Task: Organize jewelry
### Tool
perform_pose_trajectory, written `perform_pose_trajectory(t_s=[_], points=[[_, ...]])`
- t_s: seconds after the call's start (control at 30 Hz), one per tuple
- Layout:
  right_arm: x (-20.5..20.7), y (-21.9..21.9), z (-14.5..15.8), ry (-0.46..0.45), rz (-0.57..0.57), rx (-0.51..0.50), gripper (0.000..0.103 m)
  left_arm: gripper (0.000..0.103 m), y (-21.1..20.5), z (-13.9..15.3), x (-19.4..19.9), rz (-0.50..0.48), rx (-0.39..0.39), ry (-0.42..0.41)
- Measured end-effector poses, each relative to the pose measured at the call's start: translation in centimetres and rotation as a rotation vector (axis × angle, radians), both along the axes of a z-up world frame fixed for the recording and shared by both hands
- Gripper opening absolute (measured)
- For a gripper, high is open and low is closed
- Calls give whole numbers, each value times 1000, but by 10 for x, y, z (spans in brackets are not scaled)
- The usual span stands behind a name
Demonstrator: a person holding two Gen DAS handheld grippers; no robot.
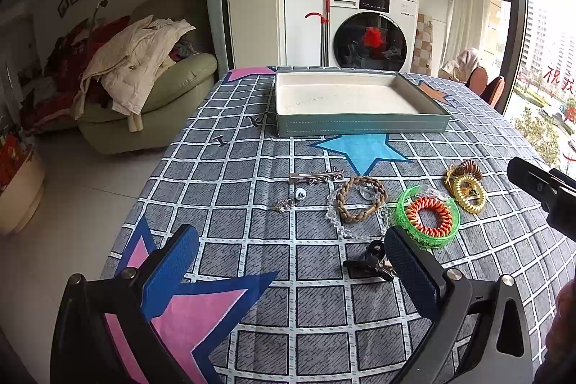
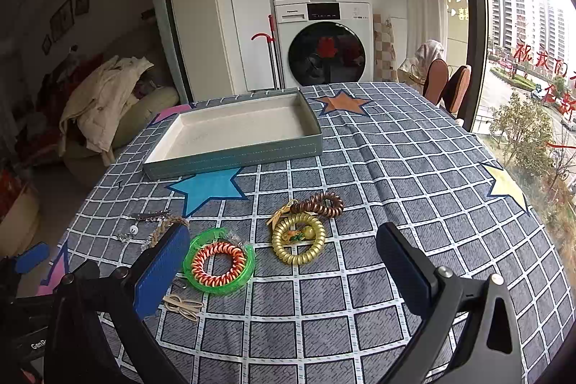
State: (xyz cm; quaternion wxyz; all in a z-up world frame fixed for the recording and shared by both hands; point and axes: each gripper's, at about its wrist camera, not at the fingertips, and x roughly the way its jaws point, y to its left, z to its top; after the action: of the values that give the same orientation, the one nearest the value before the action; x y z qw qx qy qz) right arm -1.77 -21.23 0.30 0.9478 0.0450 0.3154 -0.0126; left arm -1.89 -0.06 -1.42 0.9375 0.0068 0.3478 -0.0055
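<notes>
Two hand-held grippers hang over the counter (image 1: 230, 146), which wears a grey grid-patterned cloth printed with blue, pink and orange stars. The left hand-held gripper (image 1: 291, 249) is spread wide with nothing between its blue ribbed pads; the right hand-held gripper (image 2: 282, 249) is likewise spread wide and bare.

At the far side sits a shallow rectangular tray (image 1: 360, 126) (image 2: 234, 159), teal-grey outside with stitched edges and a pale lining, nothing in it. The jewelry lies scattered nearer, well apart from the tray. From left to right in the left view: a silver hair clip (image 1: 315, 176), a small sparkly piece (image 1: 285, 204) beside a little round white bead (image 1: 300, 193), a braided tan rope ring (image 1: 361, 198) lying over a clear crystal-bead bracelet (image 1: 333, 218), a translucent green plastic bangle (image 1: 451, 233) (image 2: 219, 288) ringing an orange-and-cream coiled hair tie (image 1: 428, 216) (image 2: 216, 263), then a gold spiral hair tie (image 1: 469, 195) (image 2: 298, 243) touching a brown spiral one (image 1: 468, 170) (image 2: 318, 204). A black clip (image 1: 369, 261) lies just beside the left gripper's right finger. In the right view thin tan elastic bands (image 2: 183, 306) lie near the right gripper's left finger.

Beyond the counter stand stacked white washing machines (image 2: 324, 53), a green sofa (image 1: 172, 89) heaped with clothes at far left, and a window (image 2: 522, 42) on the right.
</notes>
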Motion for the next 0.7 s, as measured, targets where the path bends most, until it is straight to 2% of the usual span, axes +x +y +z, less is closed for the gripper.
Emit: perform_pose_trajectory(t_s=[0.37,0.53,0.7], points=[[7,-5,-5,35,-10,5,103,103,6,-5,15,-1,8,30],[17,-15,-10,82,-39,16,103,103,21,-13,34,9,3,79],[36,-35,-14,142,-90,37,103,103,36,-23,59,-22,-30,151]])
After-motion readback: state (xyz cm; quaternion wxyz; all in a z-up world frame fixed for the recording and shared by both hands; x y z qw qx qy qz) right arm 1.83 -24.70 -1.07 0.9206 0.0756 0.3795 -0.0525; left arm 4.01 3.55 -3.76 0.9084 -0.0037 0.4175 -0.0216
